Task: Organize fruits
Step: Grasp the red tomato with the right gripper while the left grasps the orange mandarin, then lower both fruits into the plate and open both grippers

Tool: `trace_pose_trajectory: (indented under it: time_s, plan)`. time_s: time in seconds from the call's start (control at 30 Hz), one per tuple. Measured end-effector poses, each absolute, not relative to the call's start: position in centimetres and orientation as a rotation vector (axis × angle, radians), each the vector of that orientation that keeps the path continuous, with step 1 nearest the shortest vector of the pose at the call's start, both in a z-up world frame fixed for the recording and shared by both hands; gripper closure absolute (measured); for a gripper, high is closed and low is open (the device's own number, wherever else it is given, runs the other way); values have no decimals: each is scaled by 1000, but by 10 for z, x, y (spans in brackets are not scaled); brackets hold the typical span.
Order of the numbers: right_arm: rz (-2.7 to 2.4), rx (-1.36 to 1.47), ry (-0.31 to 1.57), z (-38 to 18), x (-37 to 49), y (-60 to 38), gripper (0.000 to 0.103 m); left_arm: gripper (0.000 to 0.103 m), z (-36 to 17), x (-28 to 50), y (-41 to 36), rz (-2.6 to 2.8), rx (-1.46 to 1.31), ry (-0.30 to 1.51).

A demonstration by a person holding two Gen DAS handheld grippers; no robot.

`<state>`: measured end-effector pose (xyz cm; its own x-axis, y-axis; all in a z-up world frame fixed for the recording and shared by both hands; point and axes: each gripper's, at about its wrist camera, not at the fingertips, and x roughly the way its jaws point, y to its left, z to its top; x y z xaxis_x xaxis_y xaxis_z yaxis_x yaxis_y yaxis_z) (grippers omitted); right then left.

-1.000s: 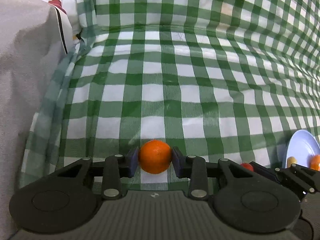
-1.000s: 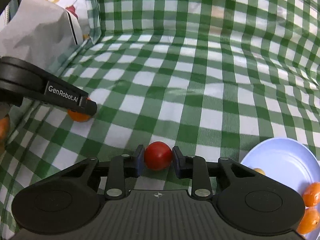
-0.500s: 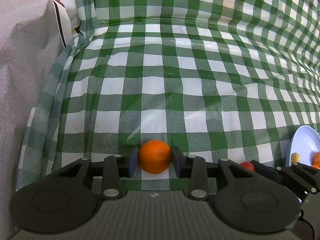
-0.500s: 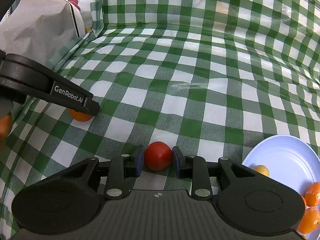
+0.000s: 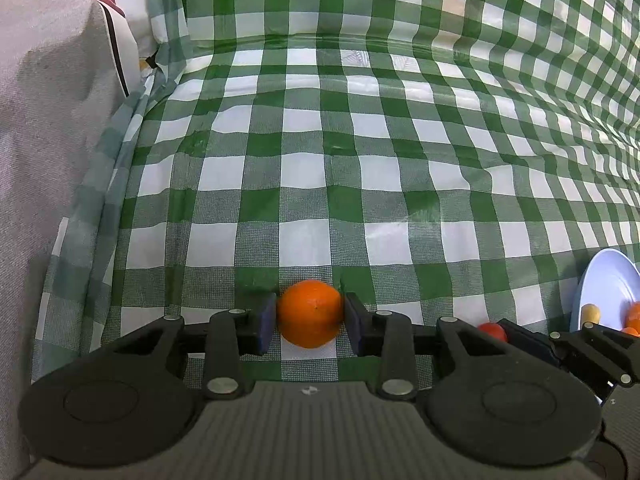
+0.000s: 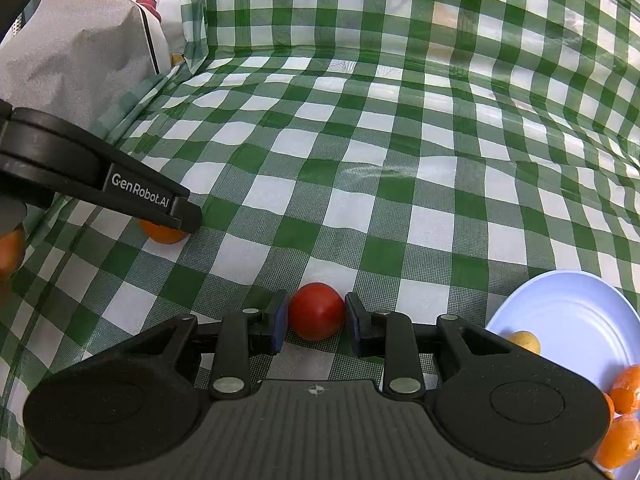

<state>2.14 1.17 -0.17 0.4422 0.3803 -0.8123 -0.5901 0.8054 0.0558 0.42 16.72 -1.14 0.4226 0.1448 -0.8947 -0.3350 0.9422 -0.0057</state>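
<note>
An orange (image 5: pixel 310 312) sits between the blue pads of my left gripper (image 5: pixel 310 320), which is shut on it just over the green checked cloth (image 5: pixel 360 160). From the right wrist view the same orange (image 6: pixel 162 236) peeks out under the left gripper's finger (image 6: pixel 176 212). My right gripper (image 6: pixel 316 320) is shut on a red tomato (image 6: pixel 316 310) at cloth level. The tomato (image 5: pixel 494 330) also shows at the lower right of the left wrist view. A pale blue plate (image 6: pixel 568 312) lies to the right.
The plate holds a small yellow fruit (image 6: pixel 524 342) and two oranges (image 6: pixel 628 390) at its near edge. A grey cushion (image 5: pixel 48 120) rises along the left side. Another orange fruit (image 6: pixel 10 252) shows at the far left edge. The cloth folds up into a back wall.
Both grips are unchanged. The left wrist view has shifted a little, with the back fold sitting higher in frame. The left gripper's finger has edged slightly right in the right wrist view.
</note>
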Motion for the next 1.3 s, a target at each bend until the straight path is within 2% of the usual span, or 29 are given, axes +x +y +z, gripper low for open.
trace_pose_trajectory:
  time_s: [0.6, 1.3]
  plan:
    - [563, -229, 873, 28, 22, -19, 72, 63, 10, 7, 150, 271, -176, 1047]
    - [442, -195, 830, 53, 31, -105, 72, 63, 25, 22, 76, 170, -122, 972]
